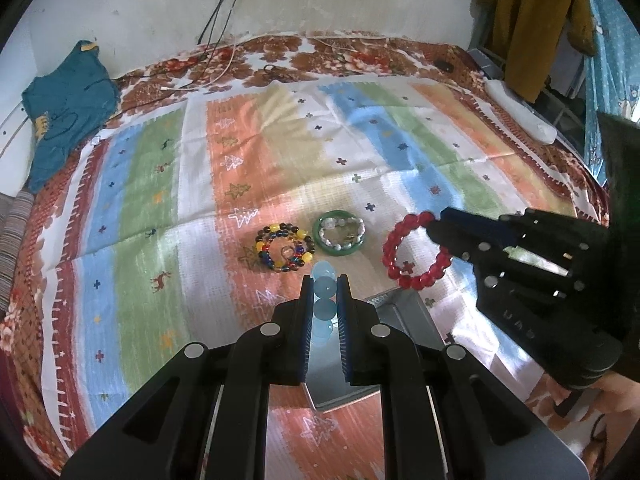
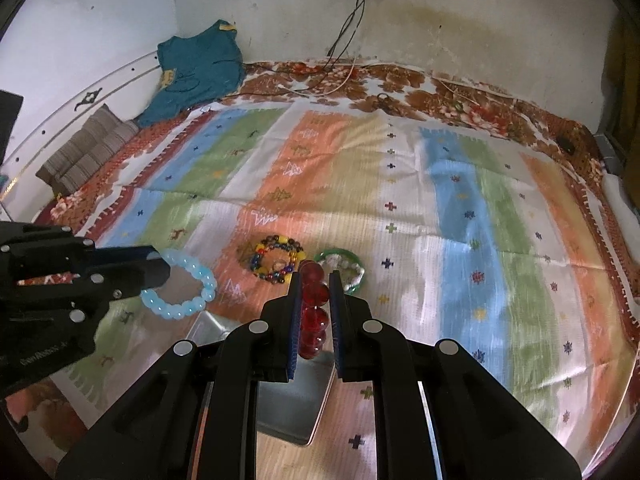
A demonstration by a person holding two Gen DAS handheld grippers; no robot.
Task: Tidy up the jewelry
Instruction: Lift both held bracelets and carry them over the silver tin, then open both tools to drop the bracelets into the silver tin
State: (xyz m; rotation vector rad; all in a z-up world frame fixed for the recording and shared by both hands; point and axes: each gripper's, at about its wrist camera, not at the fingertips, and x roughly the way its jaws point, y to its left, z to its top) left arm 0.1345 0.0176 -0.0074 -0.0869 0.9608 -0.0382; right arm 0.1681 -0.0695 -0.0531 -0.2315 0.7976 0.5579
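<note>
My left gripper (image 1: pixel 324 292) is shut on a light blue bead bracelet (image 1: pixel 323 304), held above a grey metal tin (image 1: pixel 340 380). It also shows in the right wrist view (image 2: pixel 182 284). My right gripper (image 2: pixel 314 292) is shut on a red bead bracelet (image 2: pixel 314 312), which hangs in the air in the left wrist view (image 1: pixel 416 250). On the striped cloth lie a multicoloured bead bracelet (image 1: pixel 280 252) with a ring inside it and a green bangle (image 1: pixel 339 238) with a white bead bracelet inside it.
The grey tin (image 2: pixel 296 404) sits on the cloth under both grippers. A teal shirt (image 1: pixel 68 108) lies at the far left. Cables and scissors (image 1: pixel 276 72) lie along the far edge. A white object (image 1: pixel 520 112) lies at the right edge.
</note>
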